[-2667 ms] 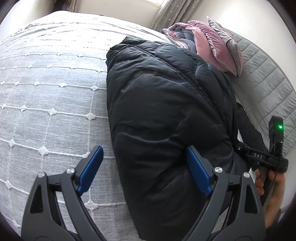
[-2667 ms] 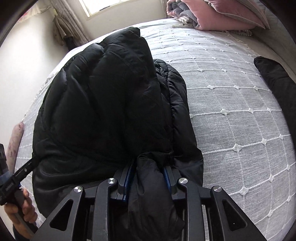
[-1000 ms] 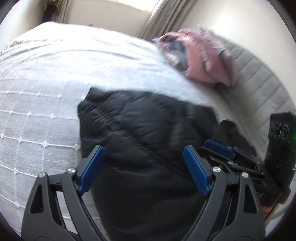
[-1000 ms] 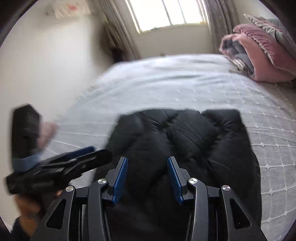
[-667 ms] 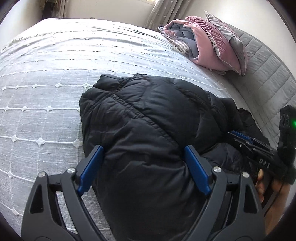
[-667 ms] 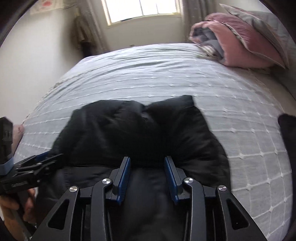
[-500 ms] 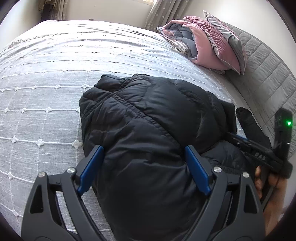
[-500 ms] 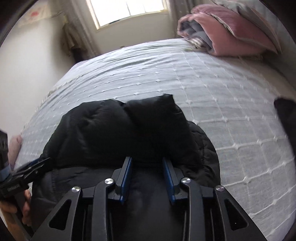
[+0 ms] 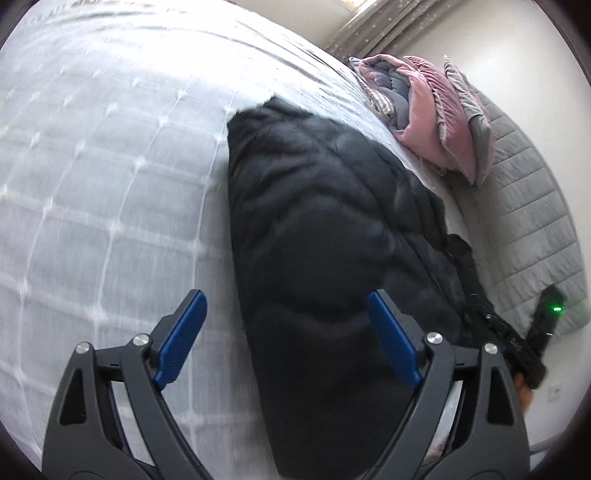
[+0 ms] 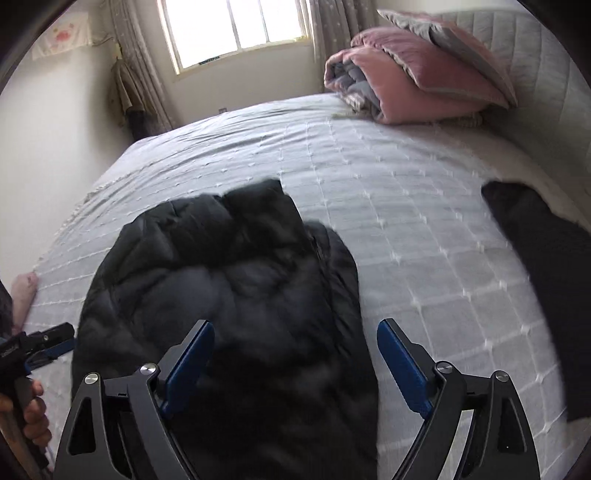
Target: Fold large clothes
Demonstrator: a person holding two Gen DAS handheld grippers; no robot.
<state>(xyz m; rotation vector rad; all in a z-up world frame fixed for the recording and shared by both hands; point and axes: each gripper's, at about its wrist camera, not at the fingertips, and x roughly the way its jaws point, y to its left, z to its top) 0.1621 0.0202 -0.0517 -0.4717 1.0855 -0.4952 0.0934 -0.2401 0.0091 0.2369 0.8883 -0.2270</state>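
A black puffer jacket (image 9: 325, 236) lies folded into a long bundle on the grey bedspread (image 9: 92, 177). In the right wrist view the same jacket (image 10: 236, 288) fills the lower middle. My left gripper (image 9: 286, 336) hangs open above the jacket's near left edge, with nothing pressed by its pads. My right gripper (image 10: 295, 362) is opening over the jacket's near right edge, and its blue pads stand clear of the cloth. The other gripper (image 9: 517, 343) shows at the right edge of the left wrist view, held by a hand.
A folded pink and grey quilt with pillows (image 10: 410, 85) sits at the head of the bed against the grey padded headboard (image 9: 532, 206). A second dark garment (image 10: 546, 266) lies at the bed's right side. A window (image 10: 236, 29) and curtains stand behind the bed.
My right gripper was closed narrowly on a fold of the jacket and has let it go, jaws now wide. Both grippers shifted sideways over the jacket, which now lies flatter.
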